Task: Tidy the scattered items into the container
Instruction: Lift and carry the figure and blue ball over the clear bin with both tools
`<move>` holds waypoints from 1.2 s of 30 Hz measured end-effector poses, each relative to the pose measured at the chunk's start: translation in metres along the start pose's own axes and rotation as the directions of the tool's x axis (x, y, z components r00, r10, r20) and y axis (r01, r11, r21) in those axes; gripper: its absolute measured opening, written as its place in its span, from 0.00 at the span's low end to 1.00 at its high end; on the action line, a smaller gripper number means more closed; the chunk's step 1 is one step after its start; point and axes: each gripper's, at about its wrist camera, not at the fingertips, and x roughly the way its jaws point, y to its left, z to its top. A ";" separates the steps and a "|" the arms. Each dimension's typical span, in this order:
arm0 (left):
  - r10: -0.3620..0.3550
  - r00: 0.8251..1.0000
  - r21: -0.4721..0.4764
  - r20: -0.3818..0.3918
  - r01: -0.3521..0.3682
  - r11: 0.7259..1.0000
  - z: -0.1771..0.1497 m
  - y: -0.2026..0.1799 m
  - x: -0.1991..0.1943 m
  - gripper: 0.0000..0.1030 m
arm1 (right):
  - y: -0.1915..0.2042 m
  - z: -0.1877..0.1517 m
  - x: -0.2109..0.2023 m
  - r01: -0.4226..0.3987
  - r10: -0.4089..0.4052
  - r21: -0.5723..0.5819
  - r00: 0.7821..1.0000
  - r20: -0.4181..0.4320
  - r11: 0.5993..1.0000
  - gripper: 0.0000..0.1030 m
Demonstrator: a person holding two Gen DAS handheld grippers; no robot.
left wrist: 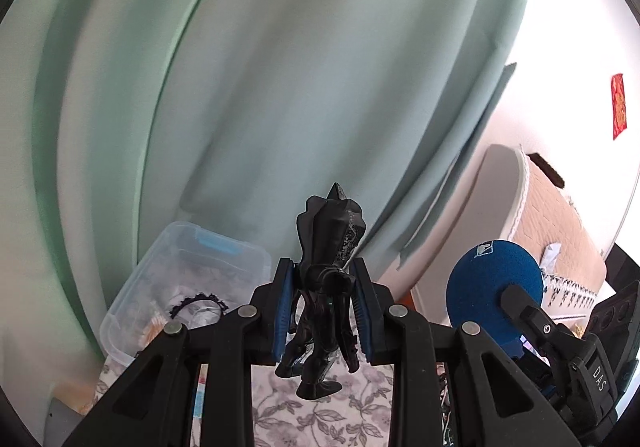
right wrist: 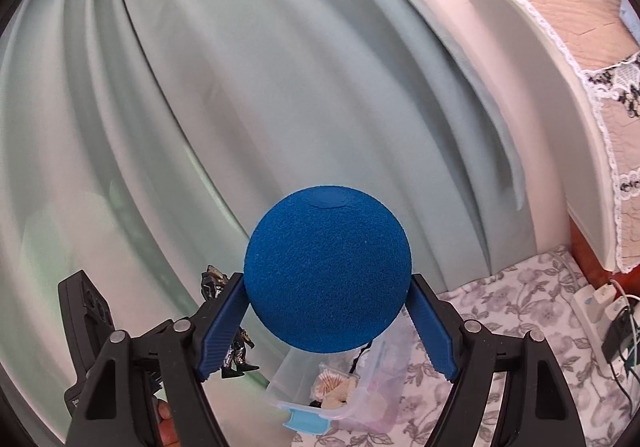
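Observation:
My left gripper is shut on a black toy figure, held upright in the air above the floral cloth. My right gripper is shut on a blue foam ball; the ball also shows in the left wrist view. A clear plastic container with a light blue latch sits below and to the left of the figure, with small items and a black hair tie inside. In the right wrist view the container lies just below the ball. The figure shows left of the ball.
Pale green curtains hang close behind everything. A floral tablecloth covers the surface. A white appliance with a beige lace cover stands at the right. A power strip with plugs and cables lies at the right edge.

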 end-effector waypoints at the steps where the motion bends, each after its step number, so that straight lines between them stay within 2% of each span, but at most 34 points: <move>1: 0.007 1.000 -0.005 -0.001 -0.007 1.000 0.000 0.005 0.000 0.28 | 0.003 -0.002 0.005 -0.002 0.002 -0.004 1.000 -0.010 1.000 0.79; 16: 0.074 0.997 -0.137 -0.038 -0.079 0.987 -0.003 0.090 0.013 0.28 | 0.035 -0.039 0.087 -0.009 -0.001 -0.054 0.983 -0.182 0.998 0.79; 28: 0.098 0.990 -0.200 -0.101 -0.117 0.973 -0.013 0.136 0.037 0.28 | 0.036 -0.068 0.138 -0.001 -0.020 -0.069 0.953 -0.303 0.998 0.79; 36: 0.106 0.982 -0.227 -0.153 -0.139 0.964 -0.026 0.154 0.053 0.29 | 0.029 -0.091 0.169 0.013 -0.041 -0.077 0.923 -0.382 0.997 0.79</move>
